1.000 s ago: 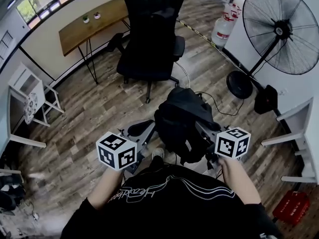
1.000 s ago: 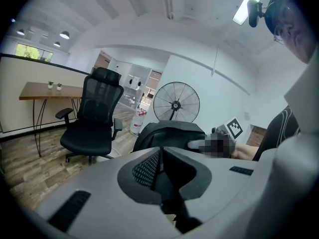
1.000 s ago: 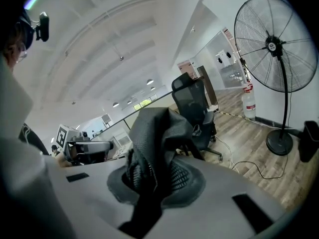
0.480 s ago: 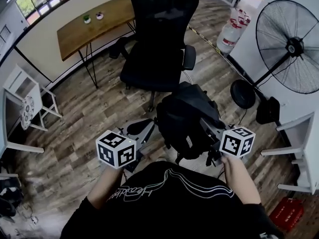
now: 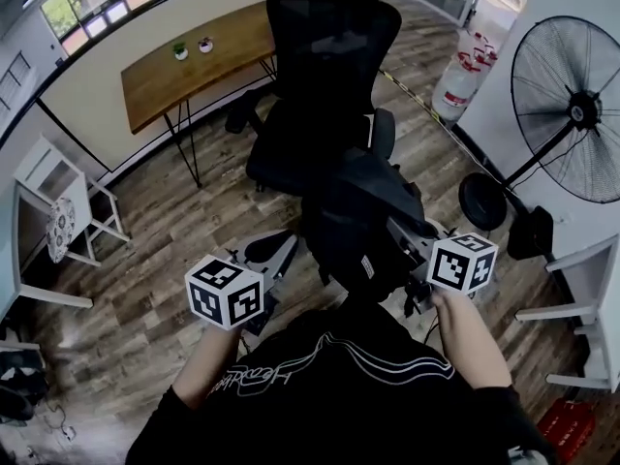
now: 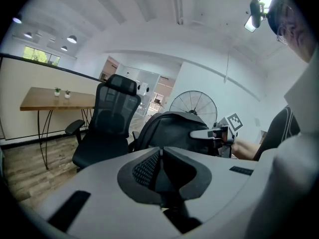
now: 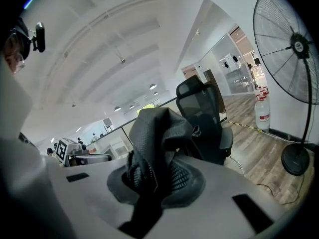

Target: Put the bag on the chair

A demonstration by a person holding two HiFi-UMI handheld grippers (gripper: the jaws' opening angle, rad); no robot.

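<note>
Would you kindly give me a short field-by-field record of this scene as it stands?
bag: black, held off the floor, just in front of the chair, not on it
chair: black office chair, seat towards the person
right gripper: shut on the bag's fabric
left gripper: jaws together, nothing between them, beside the bag
surroundings: fan right, wooden desk left

A black bag (image 5: 354, 223) hangs clear of the wood floor (image 5: 184, 221), directly in front of a black office chair (image 5: 325, 76) and overlapping its seat. The right gripper (image 5: 402, 232) reaches into the bag's upper right side. The left gripper (image 5: 283, 252) sits just beside the bag's lower left, its fingers pointing toward it. Left of the chair a wooden surface (image 5: 213, 61) carries two small potted plants (image 5: 180, 50). A standing fan (image 5: 572, 114) and a white cylinder (image 5: 458, 80) are at the right.
</note>
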